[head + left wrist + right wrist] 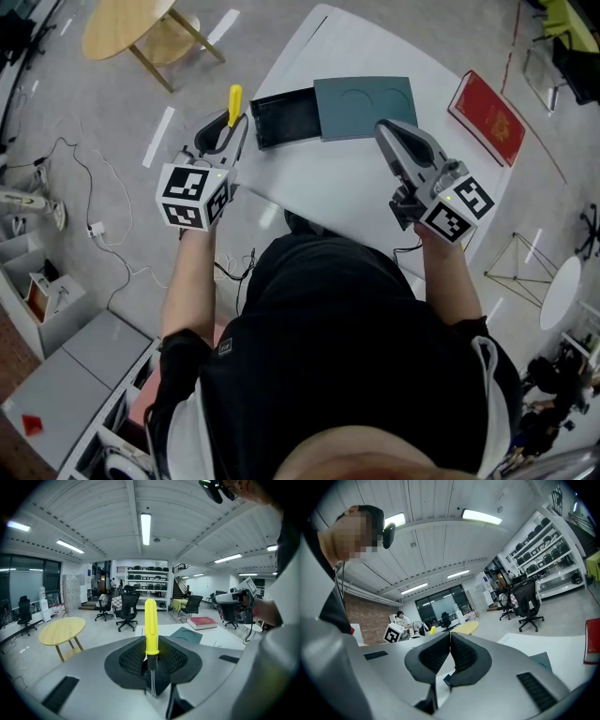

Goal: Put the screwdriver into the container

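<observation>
Left claw [152, 667]: clamped on screwdriver [150, 625], yellow handle upward, just left of container [286, 120]. Right claw [450, 644]: closed on nothing, right of container. Handling: carry over container's open mouth, lay flat, then loosen.

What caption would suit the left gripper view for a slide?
Left gripper with jaws shut on a yellow-handled screwdriver, its handle pointing forward into an open office.

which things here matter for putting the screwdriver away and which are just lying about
For the job:
- screwdriver, clamped in the left tool
- black container on the white table

Lying about:
- teal panel
- red book
- round wooden table
</observation>
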`<act>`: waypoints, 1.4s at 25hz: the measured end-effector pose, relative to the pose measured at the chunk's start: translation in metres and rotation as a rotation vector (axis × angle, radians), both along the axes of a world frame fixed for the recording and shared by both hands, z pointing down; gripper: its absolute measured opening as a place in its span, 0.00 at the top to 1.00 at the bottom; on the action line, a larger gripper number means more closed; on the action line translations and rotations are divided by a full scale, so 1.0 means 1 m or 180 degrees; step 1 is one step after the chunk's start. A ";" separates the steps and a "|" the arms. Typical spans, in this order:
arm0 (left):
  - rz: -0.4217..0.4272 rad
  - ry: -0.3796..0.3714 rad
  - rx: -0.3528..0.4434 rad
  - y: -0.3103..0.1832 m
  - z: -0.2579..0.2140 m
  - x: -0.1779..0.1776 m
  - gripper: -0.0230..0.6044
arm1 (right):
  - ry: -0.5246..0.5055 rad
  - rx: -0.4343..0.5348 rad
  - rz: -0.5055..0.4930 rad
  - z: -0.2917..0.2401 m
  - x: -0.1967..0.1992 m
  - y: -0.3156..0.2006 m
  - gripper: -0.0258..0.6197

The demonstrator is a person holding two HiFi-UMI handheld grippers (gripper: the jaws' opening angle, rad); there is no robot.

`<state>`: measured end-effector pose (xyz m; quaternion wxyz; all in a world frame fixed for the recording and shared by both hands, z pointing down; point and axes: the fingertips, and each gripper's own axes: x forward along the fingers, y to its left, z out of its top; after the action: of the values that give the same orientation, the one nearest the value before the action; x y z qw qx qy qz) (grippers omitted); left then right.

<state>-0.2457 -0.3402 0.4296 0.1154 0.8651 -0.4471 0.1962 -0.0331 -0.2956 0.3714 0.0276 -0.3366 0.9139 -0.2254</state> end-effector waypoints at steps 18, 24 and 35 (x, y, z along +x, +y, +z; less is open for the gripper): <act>0.0851 -0.0736 -0.0342 -0.037 0.094 0.055 0.82 | 0.0066 -0.0209 0.0213 0.022 0.014 -0.005 0.91; 0.1086 -0.1031 -0.0592 -0.036 0.136 0.064 0.82 | 0.0101 -0.0302 0.0182 0.033 0.015 -0.004 0.91; 0.1402 -0.1492 -0.0847 -0.039 0.189 0.075 0.82 | 0.0103 -0.0270 0.0297 0.037 0.027 0.005 0.91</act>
<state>-0.1710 -0.3787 0.6187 0.0762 0.8495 -0.2345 0.4664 -0.0066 -0.2910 0.4083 0.0090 -0.3832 0.8871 -0.2570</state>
